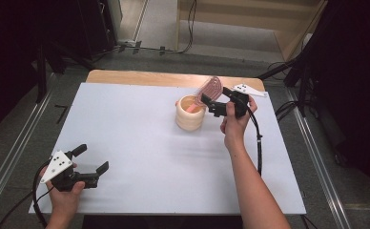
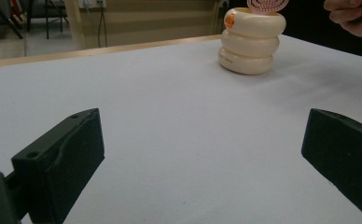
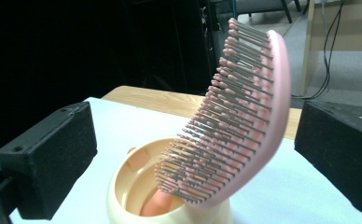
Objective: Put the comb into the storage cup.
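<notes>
At the table's near left corner, the left gripper (image 1: 93, 160) rests low over the white tabletop (image 1: 135, 138), jaws spread wide around nothing. Right of centre stands a cream ribbed holder shaped like stacked rings (image 1: 190, 114). A pink curved hairbrush with grey bristles (image 3: 235, 121) stands handle-down in it, leaning against the rim. Just beside it, the right gripper (image 1: 217, 101) is released, jaws flanking the brush head without touching.
</notes>
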The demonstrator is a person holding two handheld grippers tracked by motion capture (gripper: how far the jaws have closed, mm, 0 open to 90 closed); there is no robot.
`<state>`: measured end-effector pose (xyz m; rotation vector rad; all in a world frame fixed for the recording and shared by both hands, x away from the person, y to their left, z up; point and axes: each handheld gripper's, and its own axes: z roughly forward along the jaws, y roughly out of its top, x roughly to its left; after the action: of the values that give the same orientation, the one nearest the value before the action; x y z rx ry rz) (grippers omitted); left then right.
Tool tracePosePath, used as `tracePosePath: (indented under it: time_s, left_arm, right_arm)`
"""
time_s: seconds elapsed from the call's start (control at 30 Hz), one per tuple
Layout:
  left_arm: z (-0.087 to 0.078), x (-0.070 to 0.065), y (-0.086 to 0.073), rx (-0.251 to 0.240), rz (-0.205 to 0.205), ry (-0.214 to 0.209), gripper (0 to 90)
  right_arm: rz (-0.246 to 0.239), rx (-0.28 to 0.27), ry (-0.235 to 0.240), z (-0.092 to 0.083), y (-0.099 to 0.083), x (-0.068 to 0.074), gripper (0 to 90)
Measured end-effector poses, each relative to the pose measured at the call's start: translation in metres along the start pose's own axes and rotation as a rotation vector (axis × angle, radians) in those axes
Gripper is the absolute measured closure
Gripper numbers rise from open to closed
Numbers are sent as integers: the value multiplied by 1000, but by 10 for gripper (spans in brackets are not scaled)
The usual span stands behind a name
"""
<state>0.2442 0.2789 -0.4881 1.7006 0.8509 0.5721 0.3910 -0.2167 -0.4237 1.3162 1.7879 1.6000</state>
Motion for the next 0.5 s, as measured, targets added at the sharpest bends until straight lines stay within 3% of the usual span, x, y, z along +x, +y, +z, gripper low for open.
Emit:
tracePosePath:
  time_s: [0.5]
  left_arm:
    - [0, 0, 0, 2, 2, 0, 0]
  right_arm:
    - [-20, -14, -2, -28, -8, -1, 0]
